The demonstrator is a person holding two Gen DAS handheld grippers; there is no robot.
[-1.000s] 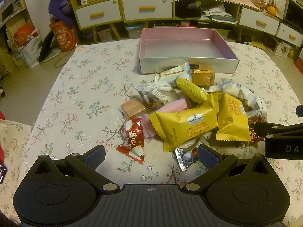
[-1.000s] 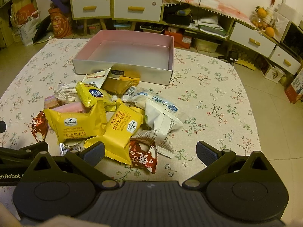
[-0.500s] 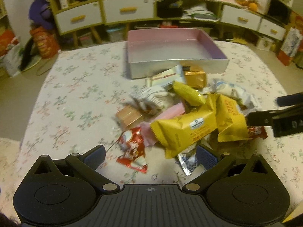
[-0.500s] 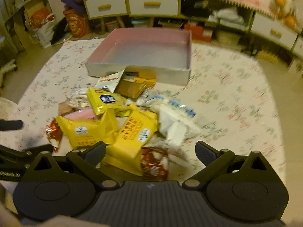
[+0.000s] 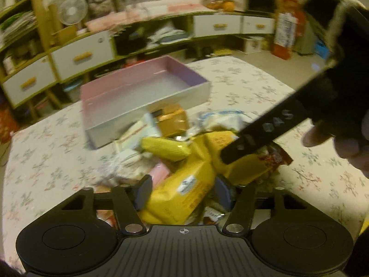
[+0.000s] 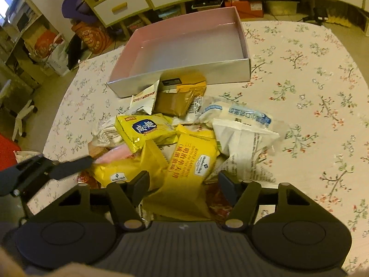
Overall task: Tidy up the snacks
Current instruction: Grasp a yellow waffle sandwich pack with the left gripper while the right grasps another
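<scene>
Now both hand-held grippers closing, each straddling yellow packet.

We are seeing the snack pile lying heaped on the flowered cloth, just near of the box. The box, silver outside and pink inside, is sitting open with nothing in it. Two yellow packets are lying nearest: one to the left, one slanting over it. A smaller yellow packet with a blue badge is resting farther back, white wrappers are spreading right, and a brown packet is leaning against the box wall.
</scene>
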